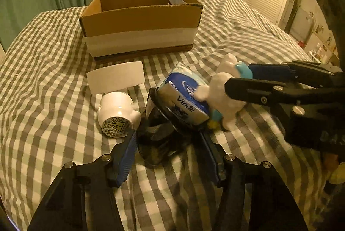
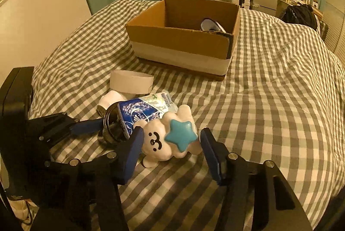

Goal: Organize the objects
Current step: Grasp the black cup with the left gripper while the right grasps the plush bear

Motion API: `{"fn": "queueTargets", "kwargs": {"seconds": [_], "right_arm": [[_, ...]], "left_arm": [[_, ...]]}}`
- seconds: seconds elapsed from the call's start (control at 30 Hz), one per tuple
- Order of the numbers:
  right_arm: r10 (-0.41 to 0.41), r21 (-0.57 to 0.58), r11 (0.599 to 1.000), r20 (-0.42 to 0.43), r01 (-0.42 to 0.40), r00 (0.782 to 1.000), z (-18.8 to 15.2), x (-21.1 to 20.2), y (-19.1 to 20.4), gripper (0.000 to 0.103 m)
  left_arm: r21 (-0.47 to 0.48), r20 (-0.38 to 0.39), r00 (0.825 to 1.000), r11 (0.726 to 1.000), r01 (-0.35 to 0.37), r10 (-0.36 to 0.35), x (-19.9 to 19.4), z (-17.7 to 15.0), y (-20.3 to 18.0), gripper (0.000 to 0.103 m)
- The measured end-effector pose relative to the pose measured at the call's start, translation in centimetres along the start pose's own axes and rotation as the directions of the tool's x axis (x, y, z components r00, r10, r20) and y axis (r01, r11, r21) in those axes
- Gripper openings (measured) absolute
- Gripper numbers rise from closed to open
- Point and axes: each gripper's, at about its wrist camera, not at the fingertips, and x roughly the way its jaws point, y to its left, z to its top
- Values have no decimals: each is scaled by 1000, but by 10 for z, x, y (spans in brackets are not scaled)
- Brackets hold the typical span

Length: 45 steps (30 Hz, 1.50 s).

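A white cloud-shaped toy (image 2: 167, 142) with a drawn face and a teal star on its front is seen lying on the checked bed (image 2: 269, 101), its face turned toward the right hand-held gripper (image 2: 172, 145). That gripper is spread wide, its blue-padded fingers (image 2: 134, 144) set either side of the toy, just beside it; contact cannot be told. The toy's long axis runs across the gap from finger to finger. Just beyond and left of it, a blue tissue pack (image 2: 140, 113) leans on a dark jar (image 2: 112, 125), its length pointing away toward the cardboard box (image 2: 179, 37). The left hand-held gripper (image 1: 169, 142) is also held wide around the jar. A white plug-like object (image 1: 116, 112) lies left of the jar.
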Motion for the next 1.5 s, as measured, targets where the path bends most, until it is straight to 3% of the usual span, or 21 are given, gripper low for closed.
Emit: {"fn": "queueTargets", "kwargs": {"seconds": [0.07, 0.2, 0.27, 0.47, 0.5, 0.63, 0.67, 0.73, 0.87, 0.9, 0.93, 0.97, 1.03, 1.13, 1.33, 1.43, 1.5], "right_arm": [[-7, 2, 1000, 5, 7, 1000, 1, -1, 1, 46], [-20, -3, 1000, 5, 20, 1000, 2, -4, 4, 45], [-32, -3, 999, 15, 32, 999, 1, -6, 4, 32], [-25, 4, 1000, 12, 25, 1000, 2, -7, 1, 31], [-25, 1, 1000, 13, 25, 1000, 2, -8, 2, 31], [-32, -7, 999, 31, 32, 999, 1, -11, 3, 30], [-28, -6, 1000, 34, 28, 999, 2, -12, 3, 17], [-25, -10, 1000, 42, 26, 999, 3, -15, 3, 4], [-17, -19, 1000, 34, 18, 999, 4, -15, 3, 5], [-16, -22, 1000, 30, 17, 999, 4, -14, 4, 5], [-27, -22, 999, 32, 28, 999, 3, -15, 4, 15], [-35, -22, 999, 31, 36, 999, 3, -15, 4, 42], [-30, -19, 999, 32, 30, 999, 3, -14, 4, 72], [1, -12, 1000, 18, -1, 1000, 6, -10, 7, 72], [-15, -67, 998, -72, 10, 997, 10, 27, 21, 71], [-50, -95, 995, -108, 40, 993, 7, 41, 26, 62], [-52, -99, 994, -107, 42, 993, 6, 41, 26, 62]], "left_arm": [[-18, 1, 1000, 1000, 15, -15, -5, 1, 3, 58], [-54, 7, 999, 997, 45, -45, -15, 0, 10, 57], [-68, 9, 999, 996, 52, -52, -19, 0, 13, 57], [-77, 14, 998, 995, 56, -55, -28, 1, 16, 56], [-77, 15, 998, 995, 58, -57, -30, 1, 17, 44], [-79, 20, 999, 996, 39, -38, -36, 2, 21, 38], [-84, 20, 999, 996, 34, -32, -37, 2, 23, 37], [-98, 17, 999, 994, 40, -38, -36, 2, 27, 36], [-100, 11, 999, 994, 38, -37, -33, 1, 29, 34], [-100, 11, 999, 994, 36, -35, -34, 0, 29, 34], [-102, 13, 999, 994, 34, -33, -35, 0, 29, 33], [-107, 17, 999, 994, 34, -32, -36, 1, 30, 33], [-114, 25, 999, 993, 33, -30, -40, 1, 33, 33], [-129, 39, 999, 991, 27, -22, -47, 3, 37, 32], [-139, 67, 998, 990, 2, 7, -58, 6, 43, 32], [-147, 72, 997, 989, 2, 9, -60, 7, 45, 32], [-151, 74, 997, 988, 1, 10, -61, 7, 46, 32]]}}
